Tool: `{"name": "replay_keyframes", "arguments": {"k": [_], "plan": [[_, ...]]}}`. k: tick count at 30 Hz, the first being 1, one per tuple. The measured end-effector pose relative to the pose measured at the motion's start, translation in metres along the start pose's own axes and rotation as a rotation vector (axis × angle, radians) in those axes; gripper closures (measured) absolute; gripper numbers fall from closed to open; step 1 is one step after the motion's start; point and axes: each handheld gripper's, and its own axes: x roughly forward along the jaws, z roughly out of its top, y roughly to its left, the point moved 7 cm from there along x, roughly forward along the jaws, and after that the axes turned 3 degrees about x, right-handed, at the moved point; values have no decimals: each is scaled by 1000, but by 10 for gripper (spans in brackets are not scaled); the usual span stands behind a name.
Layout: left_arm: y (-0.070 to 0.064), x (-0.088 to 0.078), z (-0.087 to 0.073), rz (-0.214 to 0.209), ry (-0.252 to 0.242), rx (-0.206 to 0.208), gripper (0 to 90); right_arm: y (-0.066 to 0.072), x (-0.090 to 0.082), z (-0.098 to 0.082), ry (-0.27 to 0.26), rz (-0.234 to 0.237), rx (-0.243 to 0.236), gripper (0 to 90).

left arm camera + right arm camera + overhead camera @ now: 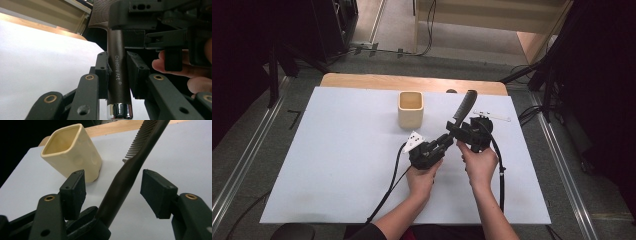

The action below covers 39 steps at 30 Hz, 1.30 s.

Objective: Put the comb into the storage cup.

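Comb (117, 67) matt black plastic, chrome end cap; cup (72, 152) glossy cream ceramic.

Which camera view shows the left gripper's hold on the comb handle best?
The left gripper view: its pads press both sides of the comb handle. The high view shows the left gripper small, grip unclear. The right gripper view shows the handle between open jaws.

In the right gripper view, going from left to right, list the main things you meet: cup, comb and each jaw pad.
Cream cup → left jaw pad → dark comb, standing between the pads with a gap on each side → right jaw pad.
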Motion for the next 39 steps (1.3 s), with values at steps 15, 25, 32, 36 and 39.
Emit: {"name": "replay_keyframes", "arguments": {"k": [15, 25, 32, 36, 39], "plan": [[2, 1, 0, -25, -28, -76, 736, 6, 15, -4, 32, -9, 73, 409], [4, 1, -2, -22, -33, -80, 736, 2, 17, -2, 31, -18, 108, 502], [4, 1, -1, -19, -44, -73, 736, -1, 17, 0, 37, 7, 153, 597], [4, 1, -1, -13, -44, -64, 736, -2, 18, 0, 47, 12, 168, 642], [4, 1, -2, -9, -40, -49, 736, -4, 18, 0, 56, 26, 189, 653]]}}
